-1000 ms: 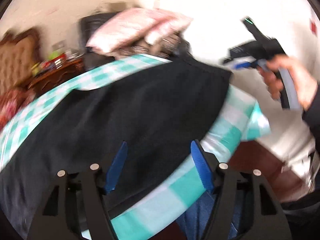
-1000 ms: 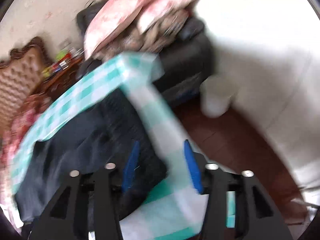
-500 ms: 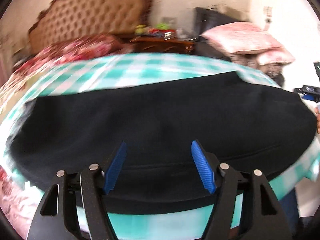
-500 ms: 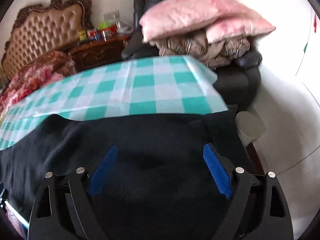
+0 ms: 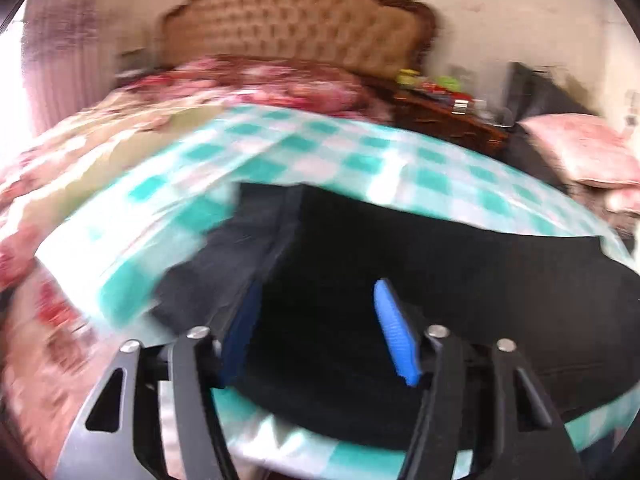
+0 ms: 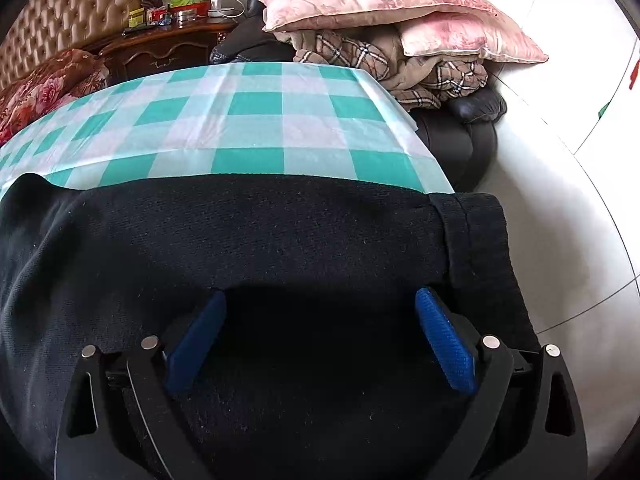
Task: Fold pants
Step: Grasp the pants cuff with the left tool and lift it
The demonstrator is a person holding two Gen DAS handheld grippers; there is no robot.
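The checked cloth (image 6: pixel 256 120), teal and white, covers the table that carries the work; its far edge and far right corner show plainly in the right wrist view, its left end only as a blur in the left wrist view. Behind it stand a bed with a tufted headboard (image 5: pixel 296 28) and a dark chair heaped with pink pillows (image 6: pixel 384 4).

The black pants (image 6: pixel 248 232) lie flat along the near edge of the cloth, their long axis running left to right, parallel to that edge. One end, finished with a stitched band, overhangs the right edge of the table. The other end, with a seam or fold line, lies toward the left end of the cloth (image 5: pixel 224 264); motion blur hides its detail.

The right gripper (image 6: pixel 320 336) is tilted down over the right end of the pants, close to the fabric. Its jaws are opening, already spread wide, with cloth below them but nothing pinched. The left gripper (image 5: pixel 316 332) hangs over the left end, jaws parted with only fabric beneath and no visible pinch.

Judgement: each gripper is nearer its own end, so a fold end over end along the long axis appears to be the step at hand, neither end yet taken.
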